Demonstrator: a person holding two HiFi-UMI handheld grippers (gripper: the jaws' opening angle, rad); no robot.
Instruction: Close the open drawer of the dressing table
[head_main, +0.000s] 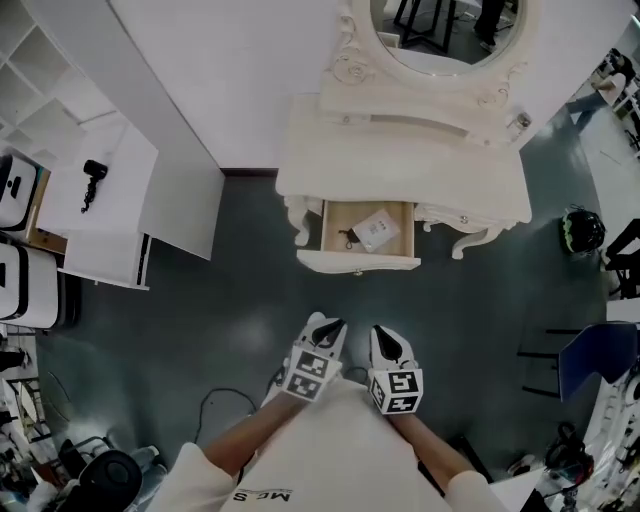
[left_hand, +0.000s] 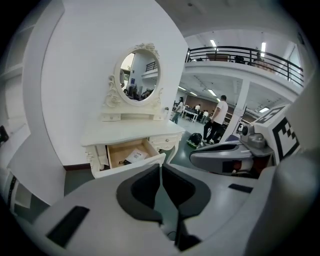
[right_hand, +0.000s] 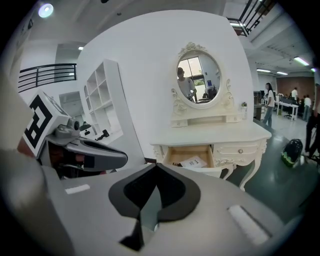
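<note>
Step in hand: approach, no contact yet. The cream carved-wood dressing table stands ahead, well apart from both grippers. Its wood-lined drawer stands open, white front facing the person. The left gripper and right gripper sit side by side near the body, each clenched tip to tip on nothing. Next move, as judged: step in, set the tips on the drawer front, push straight. Inside lies a white paper packet; the small dark item beside it can't be identified. The oval mirror is cropped in the head view.
</note>
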